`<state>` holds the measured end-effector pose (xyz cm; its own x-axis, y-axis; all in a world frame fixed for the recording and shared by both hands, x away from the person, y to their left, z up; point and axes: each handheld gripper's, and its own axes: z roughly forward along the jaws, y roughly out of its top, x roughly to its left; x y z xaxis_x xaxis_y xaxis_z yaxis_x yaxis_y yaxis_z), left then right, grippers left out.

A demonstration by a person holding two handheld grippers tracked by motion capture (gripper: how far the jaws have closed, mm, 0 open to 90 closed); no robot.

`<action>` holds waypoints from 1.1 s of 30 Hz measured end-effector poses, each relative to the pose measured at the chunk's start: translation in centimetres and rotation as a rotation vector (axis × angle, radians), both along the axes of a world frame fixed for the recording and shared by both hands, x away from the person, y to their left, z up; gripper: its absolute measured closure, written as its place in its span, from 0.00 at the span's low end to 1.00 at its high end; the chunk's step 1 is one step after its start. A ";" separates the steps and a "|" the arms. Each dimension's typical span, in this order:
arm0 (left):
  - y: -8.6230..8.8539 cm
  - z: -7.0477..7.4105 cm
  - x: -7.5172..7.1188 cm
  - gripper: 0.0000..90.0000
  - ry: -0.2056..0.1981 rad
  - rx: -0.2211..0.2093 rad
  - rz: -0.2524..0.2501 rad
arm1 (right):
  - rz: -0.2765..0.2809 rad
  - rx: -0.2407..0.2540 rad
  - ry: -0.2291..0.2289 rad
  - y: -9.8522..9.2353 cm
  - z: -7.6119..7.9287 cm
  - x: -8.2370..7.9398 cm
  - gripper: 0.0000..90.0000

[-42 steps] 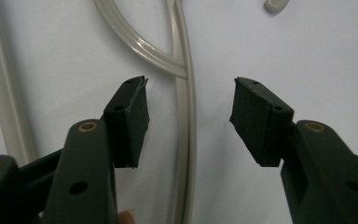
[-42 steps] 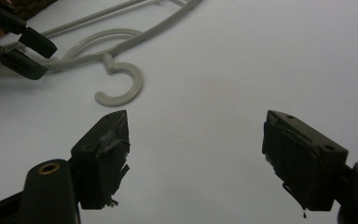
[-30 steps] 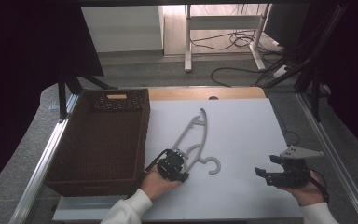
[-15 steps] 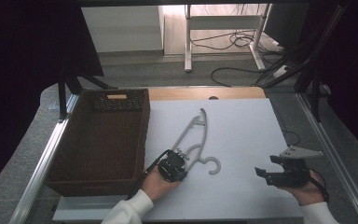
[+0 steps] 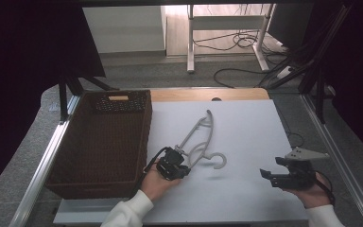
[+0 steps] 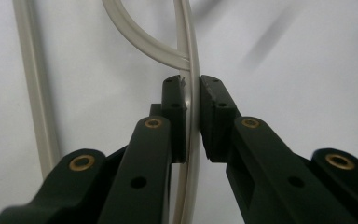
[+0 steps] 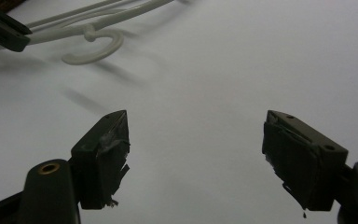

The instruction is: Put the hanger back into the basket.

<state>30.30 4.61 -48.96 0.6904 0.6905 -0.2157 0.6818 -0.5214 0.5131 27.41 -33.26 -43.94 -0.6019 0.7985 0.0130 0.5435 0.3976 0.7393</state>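
Two grippers are over the white table (image 5: 246, 127). The left gripper (image 5: 182, 166) has just been closing, and now its jaws pinch one thin bar of the pale hanger (image 5: 199, 137). The hanger lies flat beside the brown basket (image 5: 101, 142), with its long side running up and away from the left gripper and its hook (image 5: 219, 161) pointing toward the right gripper (image 5: 268, 176). The right gripper is wide open, holds nothing, and sits well apart. So the left hand is the nearer one to lift the hanger.
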 end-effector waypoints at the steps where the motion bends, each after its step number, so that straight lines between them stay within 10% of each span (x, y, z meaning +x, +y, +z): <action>1: 0.1 0.2 0.0 0.91 -0.004 -0.008 0.001 | -0.004 0.000 -0.007 0.0 0.1 0.0 0.27; 18: 3.5 5.3 1.1 0.91 -0.037 -0.252 0.072 | -0.021 0.003 -0.029 -0.3 0.3 0.0 0.27; 33: 5.5 8.1 1.3 0.91 -0.071 -0.366 0.093 | -0.046 0.005 -0.037 -0.8 0.4 -0.1 0.27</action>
<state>31.58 10.15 -40.82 0.6505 0.6375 -0.4130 0.6734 -0.2326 0.7017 27.32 -34.08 -43.52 -0.5647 0.8253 -0.0044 0.5335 0.3692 0.7610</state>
